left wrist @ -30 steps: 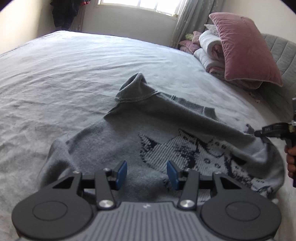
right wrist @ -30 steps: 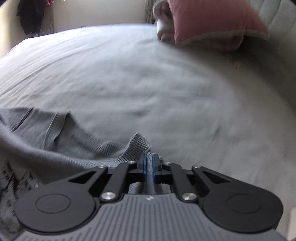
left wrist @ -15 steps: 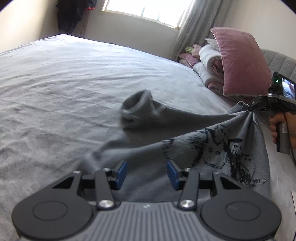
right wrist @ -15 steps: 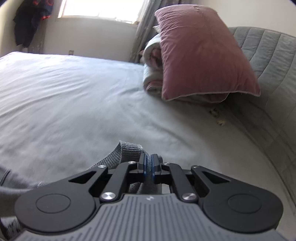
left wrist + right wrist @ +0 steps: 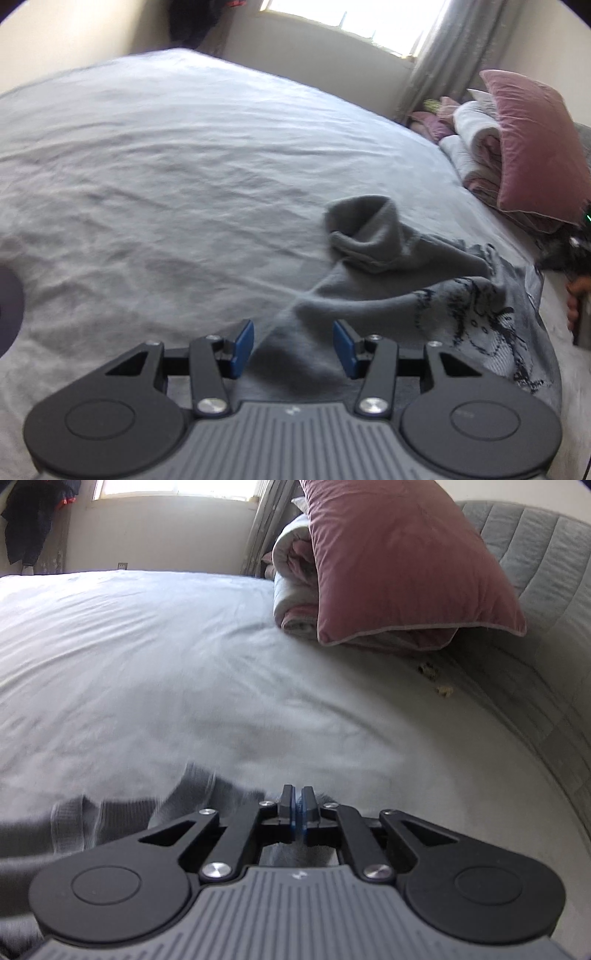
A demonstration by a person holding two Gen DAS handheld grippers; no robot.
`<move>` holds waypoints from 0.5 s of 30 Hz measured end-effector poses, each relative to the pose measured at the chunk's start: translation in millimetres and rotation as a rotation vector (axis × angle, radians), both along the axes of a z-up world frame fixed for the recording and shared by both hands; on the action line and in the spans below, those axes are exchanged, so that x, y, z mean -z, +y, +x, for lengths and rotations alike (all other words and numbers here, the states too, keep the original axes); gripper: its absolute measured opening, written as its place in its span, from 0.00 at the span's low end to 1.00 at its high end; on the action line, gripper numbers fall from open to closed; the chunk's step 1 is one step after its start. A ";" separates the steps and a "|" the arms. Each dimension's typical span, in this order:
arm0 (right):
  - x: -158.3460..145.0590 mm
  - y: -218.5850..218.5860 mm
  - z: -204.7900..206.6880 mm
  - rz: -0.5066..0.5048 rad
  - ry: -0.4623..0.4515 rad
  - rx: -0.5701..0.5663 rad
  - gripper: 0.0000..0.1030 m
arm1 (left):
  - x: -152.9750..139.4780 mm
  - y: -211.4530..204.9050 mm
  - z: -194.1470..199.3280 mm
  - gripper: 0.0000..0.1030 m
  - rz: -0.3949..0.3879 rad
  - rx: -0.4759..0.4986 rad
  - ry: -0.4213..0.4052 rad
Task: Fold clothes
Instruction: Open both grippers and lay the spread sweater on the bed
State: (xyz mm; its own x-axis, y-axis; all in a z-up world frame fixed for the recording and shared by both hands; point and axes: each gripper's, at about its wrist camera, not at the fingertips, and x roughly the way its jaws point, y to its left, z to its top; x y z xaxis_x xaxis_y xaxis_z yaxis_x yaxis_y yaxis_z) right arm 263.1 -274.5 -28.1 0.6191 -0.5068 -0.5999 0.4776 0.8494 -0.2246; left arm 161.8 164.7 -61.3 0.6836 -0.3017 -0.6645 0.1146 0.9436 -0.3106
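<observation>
A grey knit sweater (image 5: 369,306) with a dark cat print (image 5: 491,325) lies bunched on the grey bed sheet (image 5: 166,184), its roll collar (image 5: 365,236) standing up. My left gripper (image 5: 293,349) hovers over the sweater's near edge, blue pads apart, with cloth below the gap and not pinched. My right gripper (image 5: 297,812) is shut on the sweater's ribbed edge (image 5: 110,819), which trails off to its left. In the left wrist view that gripper is a dark blur at the right edge (image 5: 569,251), with a hand (image 5: 574,302) below it.
A pink pillow (image 5: 399,561) leans on rolled blankets (image 5: 291,590) against the grey quilted headboard (image 5: 535,554). Small crumbs (image 5: 443,690) lie near the headboard. A window (image 5: 351,18) and dark hanging clothes (image 5: 33,517) are at the far wall.
My right gripper has carried the sweater's edge up and toward the pillow, dragging the sweater right and bunching it. The left gripper has slid along the near edge and rolled a little.
</observation>
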 end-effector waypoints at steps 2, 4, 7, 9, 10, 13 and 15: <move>0.6 -0.7 -10.6 0.042 0.007 -0.001 0.11 | 1.0 6.0 1.7 0.47 -0.017 -0.017 0.023; 0.0 -0.7 -22.8 0.088 0.007 0.001 0.12 | 2.6 11.8 3.8 0.47 -0.028 -0.029 0.045; -1.2 2.3 -46.8 0.158 0.010 -0.006 0.13 | 5.7 16.0 4.4 0.47 -0.042 -0.037 0.078; -0.7 5.6 -63.2 0.201 0.016 -0.011 0.19 | 7.7 18.8 4.7 0.47 -0.051 -0.042 0.100; 0.2 7.8 -71.6 0.220 0.019 -0.014 0.26 | 7.9 19.3 3.1 0.47 -0.057 -0.037 0.102; 2.8 15.0 -99.9 0.258 0.022 -0.025 0.32 | 7.9 17.0 -1.9 0.47 -0.053 -0.010 0.104; 5.6 19.7 -118.3 0.285 0.029 -0.034 0.32 | 7.9 15.4 -5.2 0.47 -0.051 0.008 0.105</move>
